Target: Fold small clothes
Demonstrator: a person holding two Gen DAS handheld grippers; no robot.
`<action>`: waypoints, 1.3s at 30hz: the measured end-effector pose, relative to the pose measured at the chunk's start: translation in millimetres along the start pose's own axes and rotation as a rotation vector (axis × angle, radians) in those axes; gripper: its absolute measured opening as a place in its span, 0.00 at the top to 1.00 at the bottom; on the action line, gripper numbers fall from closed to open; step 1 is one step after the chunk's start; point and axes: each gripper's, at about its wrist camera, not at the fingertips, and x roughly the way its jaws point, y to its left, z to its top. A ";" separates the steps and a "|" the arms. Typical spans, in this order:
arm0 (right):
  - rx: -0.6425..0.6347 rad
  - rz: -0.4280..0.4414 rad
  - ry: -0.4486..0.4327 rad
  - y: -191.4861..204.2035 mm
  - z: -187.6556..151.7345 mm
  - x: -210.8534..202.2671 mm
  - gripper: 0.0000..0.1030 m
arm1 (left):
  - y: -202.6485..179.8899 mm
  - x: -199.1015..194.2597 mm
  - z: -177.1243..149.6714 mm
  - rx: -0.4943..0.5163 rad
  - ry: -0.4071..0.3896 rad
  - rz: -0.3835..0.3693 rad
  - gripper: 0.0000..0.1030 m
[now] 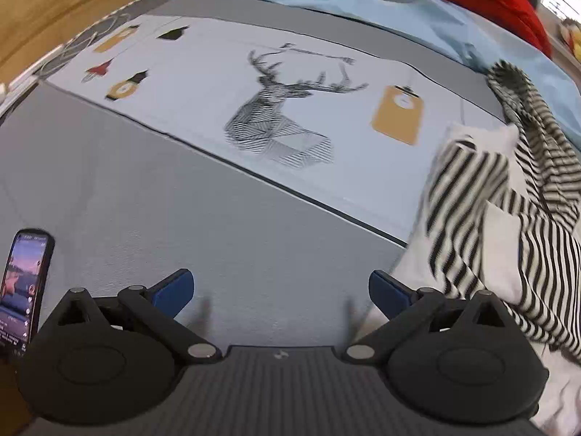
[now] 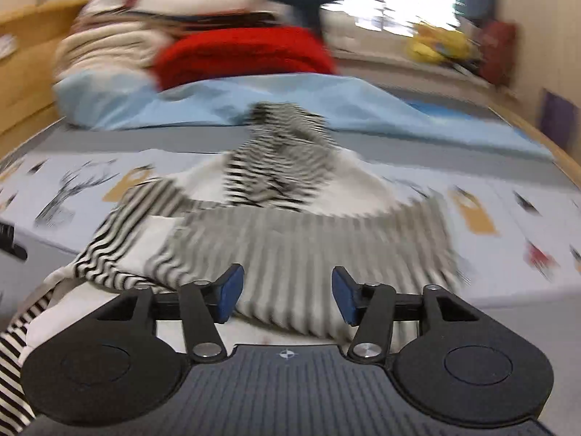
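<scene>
A small black-and-white striped garment with white panels [image 1: 501, 218] lies crumpled on the grey bed cover [image 1: 181, 200] at the right of the left wrist view. My left gripper [image 1: 281, 290] is open and empty over bare grey cover, its right finger beside the garment's white edge. In the blurred right wrist view the same garment [image 2: 290, 225] lies spread straight ahead. My right gripper [image 2: 287, 294] is open, its blue pads [image 2: 230, 290] just above the garment's near striped edge, holding nothing.
A phone [image 1: 23, 287] with a lit screen lies at the left near my left gripper. A printed deer sheet [image 1: 276, 116] crosses the bed. A light blue quilt [image 2: 254, 105] and a red blanket [image 2: 243, 54] with stacked bedding lie behind. A wooden bed frame [image 1: 54, 0] borders the left.
</scene>
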 end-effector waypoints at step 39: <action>0.032 -0.016 0.077 -13.6 -72.5 -37.3 0.31 | -60.9 -2.1 -32.4 0.202 -0.003 -0.012 0.00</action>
